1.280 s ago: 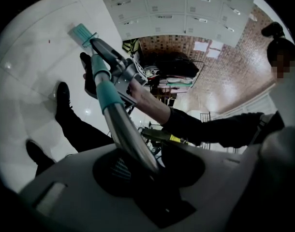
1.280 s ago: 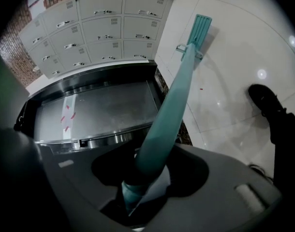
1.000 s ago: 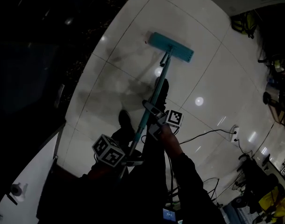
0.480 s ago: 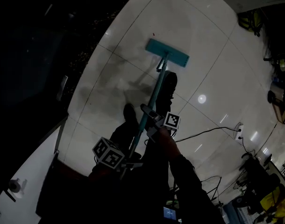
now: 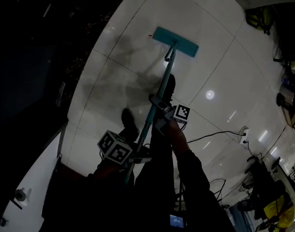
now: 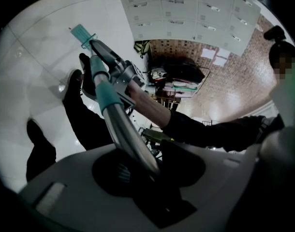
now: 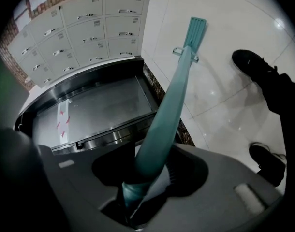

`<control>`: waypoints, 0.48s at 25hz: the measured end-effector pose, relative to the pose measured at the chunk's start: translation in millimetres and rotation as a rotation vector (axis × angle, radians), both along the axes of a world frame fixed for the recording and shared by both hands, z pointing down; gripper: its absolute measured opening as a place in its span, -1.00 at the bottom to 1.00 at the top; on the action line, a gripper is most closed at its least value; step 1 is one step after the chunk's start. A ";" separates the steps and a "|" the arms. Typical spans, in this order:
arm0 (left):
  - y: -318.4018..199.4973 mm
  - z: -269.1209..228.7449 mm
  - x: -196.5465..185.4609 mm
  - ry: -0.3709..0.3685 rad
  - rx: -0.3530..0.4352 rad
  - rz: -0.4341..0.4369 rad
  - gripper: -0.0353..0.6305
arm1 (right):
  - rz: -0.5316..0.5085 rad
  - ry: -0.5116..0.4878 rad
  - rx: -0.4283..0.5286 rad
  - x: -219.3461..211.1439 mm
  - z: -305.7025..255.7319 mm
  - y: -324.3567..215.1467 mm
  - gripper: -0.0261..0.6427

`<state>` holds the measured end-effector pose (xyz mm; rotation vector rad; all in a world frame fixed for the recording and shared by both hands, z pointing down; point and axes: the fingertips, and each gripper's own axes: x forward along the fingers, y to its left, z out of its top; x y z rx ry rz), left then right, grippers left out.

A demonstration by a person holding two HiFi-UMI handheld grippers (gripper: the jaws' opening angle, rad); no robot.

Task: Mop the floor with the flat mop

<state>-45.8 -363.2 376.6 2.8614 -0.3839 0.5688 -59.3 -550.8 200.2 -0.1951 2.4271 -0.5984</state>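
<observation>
On the pale tiled floor [image 5: 220, 57], just beyond the person's shoes [image 5: 169, 83], the flat mop [image 5: 175, 41] rests head down. Around its pole [image 5: 159, 93], the left gripper [image 6: 138, 168] clamps the metal upper end, and the right gripper [image 7: 138, 190] clamps the teal part further down.

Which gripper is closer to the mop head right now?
Right. The right gripper grips the mop handle partway along, toward the mop head; the left gripper grips the handle's upper end, farther back near the person's body.
</observation>
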 end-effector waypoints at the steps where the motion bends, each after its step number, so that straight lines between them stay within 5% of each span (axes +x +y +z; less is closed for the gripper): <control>1: -0.6 -14.5 8.6 0.000 -0.001 0.001 -0.42 | 0.004 0.003 -0.001 9.0 -14.0 -1.3 -0.34; 12: -3.0 -160.4 119.5 -0.022 -0.037 0.012 -0.41 | -0.029 0.053 0.025 108.9 -163.3 -5.5 -0.33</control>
